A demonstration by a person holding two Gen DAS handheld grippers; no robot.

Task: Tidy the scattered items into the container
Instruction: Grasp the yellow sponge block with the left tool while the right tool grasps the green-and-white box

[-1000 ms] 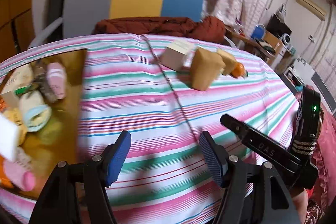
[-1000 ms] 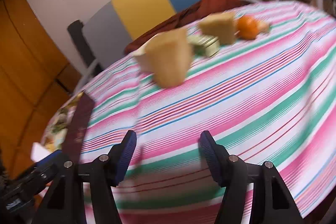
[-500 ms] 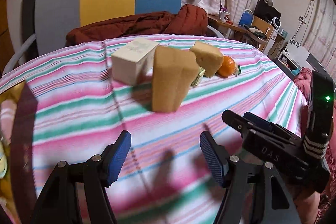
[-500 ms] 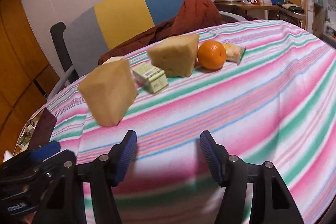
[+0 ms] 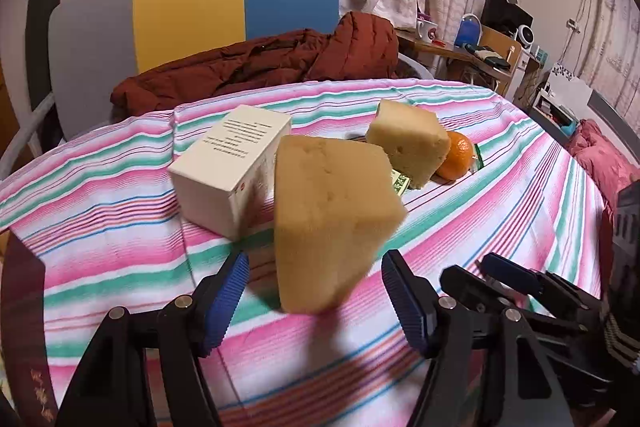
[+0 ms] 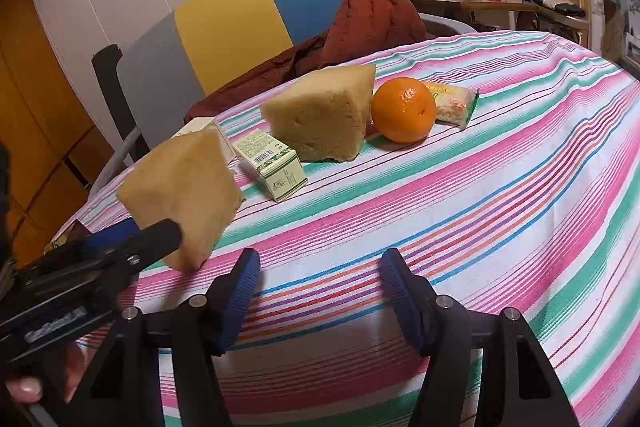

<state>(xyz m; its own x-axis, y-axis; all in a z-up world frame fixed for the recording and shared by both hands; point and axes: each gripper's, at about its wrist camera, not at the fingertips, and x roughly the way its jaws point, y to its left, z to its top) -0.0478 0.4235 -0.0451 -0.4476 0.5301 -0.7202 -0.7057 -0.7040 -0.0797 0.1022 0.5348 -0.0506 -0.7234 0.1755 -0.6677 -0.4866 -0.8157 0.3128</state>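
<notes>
Tan sponge (image 5: 332, 223) now fills frame centre, just ahead of the left gripper (image 5: 316, 297), wide open, empty; a second ago it was far. Pickup looks next. Right gripper (image 6: 320, 291), lower centre, also open, empty. Container: only a dark edge (image 5: 20, 307) lower left, contents unseen.

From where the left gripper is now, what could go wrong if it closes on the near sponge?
1. The near sponge stands tilted on a narrow edge between the open fingers of the left gripper; an off-centre squeeze may tip or twist it.
2. The white box sits right beside it, so the left finger might nudge it.
3. The right gripper hovers open close by; the two tools could collide.
</notes>
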